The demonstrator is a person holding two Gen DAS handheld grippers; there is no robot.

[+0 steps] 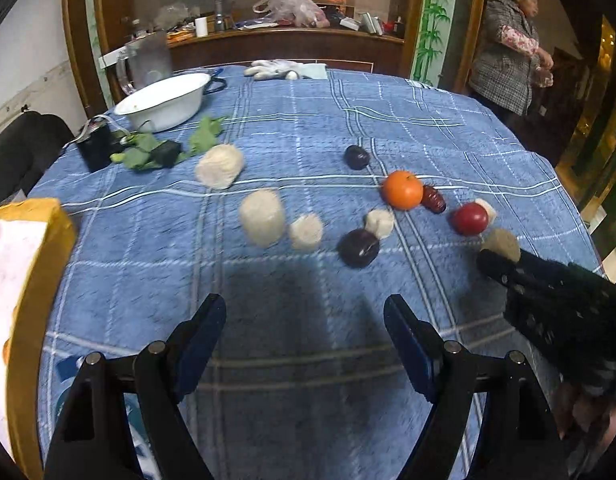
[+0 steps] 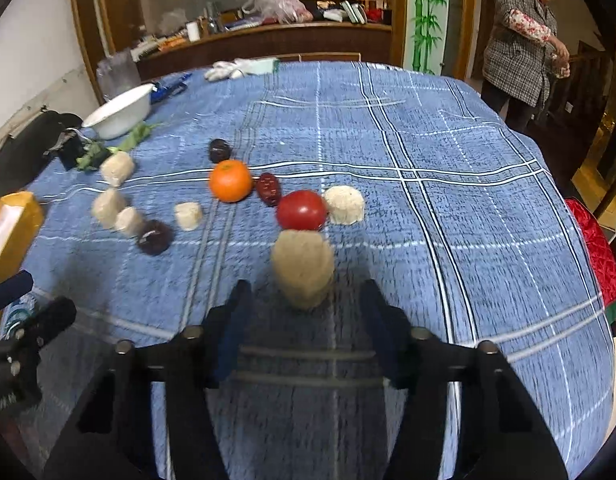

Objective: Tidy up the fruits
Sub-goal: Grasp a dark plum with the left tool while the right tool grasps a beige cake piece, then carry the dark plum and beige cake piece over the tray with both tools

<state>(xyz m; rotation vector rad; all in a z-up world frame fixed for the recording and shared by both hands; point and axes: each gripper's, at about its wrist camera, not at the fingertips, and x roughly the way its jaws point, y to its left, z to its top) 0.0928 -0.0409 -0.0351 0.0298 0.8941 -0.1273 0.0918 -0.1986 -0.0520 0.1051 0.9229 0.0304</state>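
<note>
Across the blue worktop [image 2: 428, 208], fruit lies scattered, nothing sorted yet.
My left fingers [image 1: 303, 320] are spread over bare cloth; my right fingers [image 2: 308, 300] are parted behind a beige chunk [image 2: 303, 268], not gripping. Orange [image 2: 230, 181], tomato [image 2: 301, 210], plums loose.

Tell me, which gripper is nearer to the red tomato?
Right. The right gripper sits just short of the red tomato, with only a beige chunk between. The left gripper hangs over bare blue cloth, well off to the tomato's left.
</note>
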